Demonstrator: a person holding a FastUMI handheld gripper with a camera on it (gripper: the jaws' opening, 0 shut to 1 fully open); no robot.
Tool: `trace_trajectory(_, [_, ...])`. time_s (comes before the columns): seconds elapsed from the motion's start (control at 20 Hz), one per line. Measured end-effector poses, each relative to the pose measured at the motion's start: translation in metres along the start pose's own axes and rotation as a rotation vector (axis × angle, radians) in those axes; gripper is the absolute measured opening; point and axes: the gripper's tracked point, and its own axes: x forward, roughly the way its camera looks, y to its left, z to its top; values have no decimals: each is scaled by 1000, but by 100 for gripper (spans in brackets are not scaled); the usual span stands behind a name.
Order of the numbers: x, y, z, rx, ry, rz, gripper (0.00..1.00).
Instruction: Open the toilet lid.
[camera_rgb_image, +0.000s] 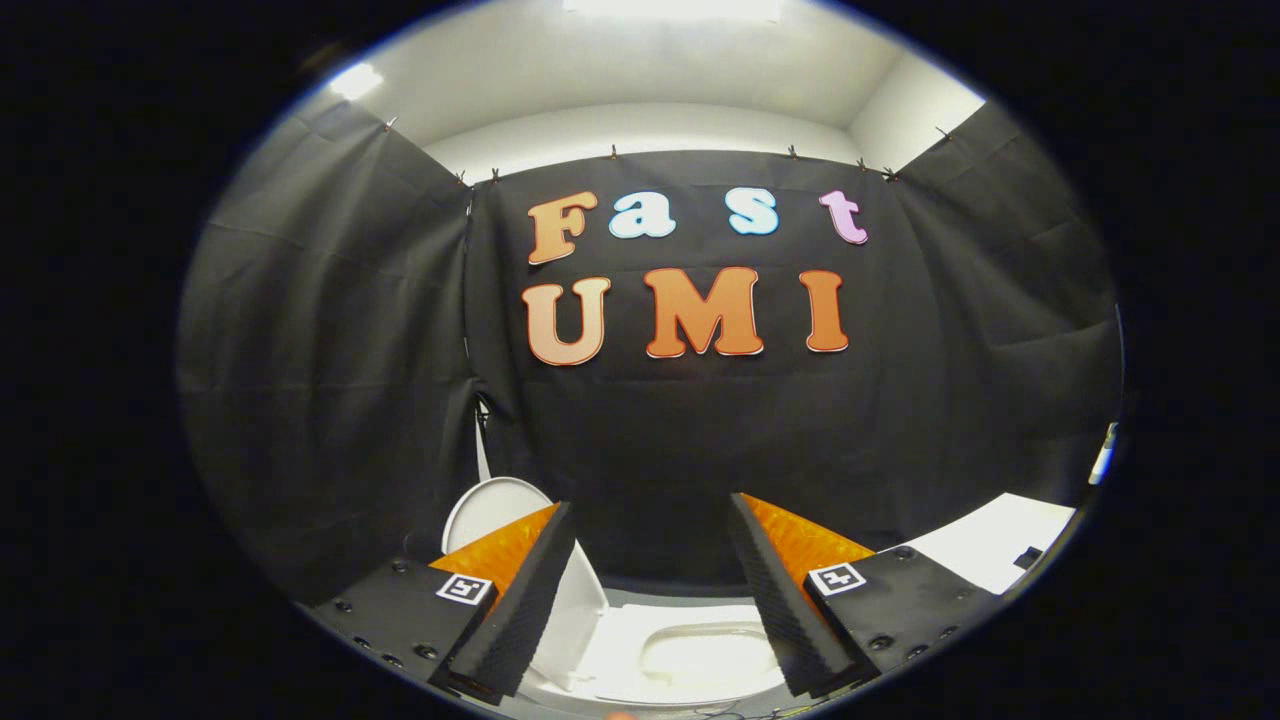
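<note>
The tool (650, 560) stood wide and empty above the toilet bowl (700, 655); the raised toilet lid (490, 505) needed only gentle release.

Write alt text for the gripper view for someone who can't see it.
The white toilet lid stands raised beside the left finger, with the toilet bowl uncovered below. The gripper is open, holding nothing, before a black cloth wall.
</note>
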Motion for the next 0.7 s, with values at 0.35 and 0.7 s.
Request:
trace_trajectory(0.35, [-11,-50,22,55,-57,-3,99])
trace_trajectory(0.7, [-6,-53,21,32,-52,-10,99])
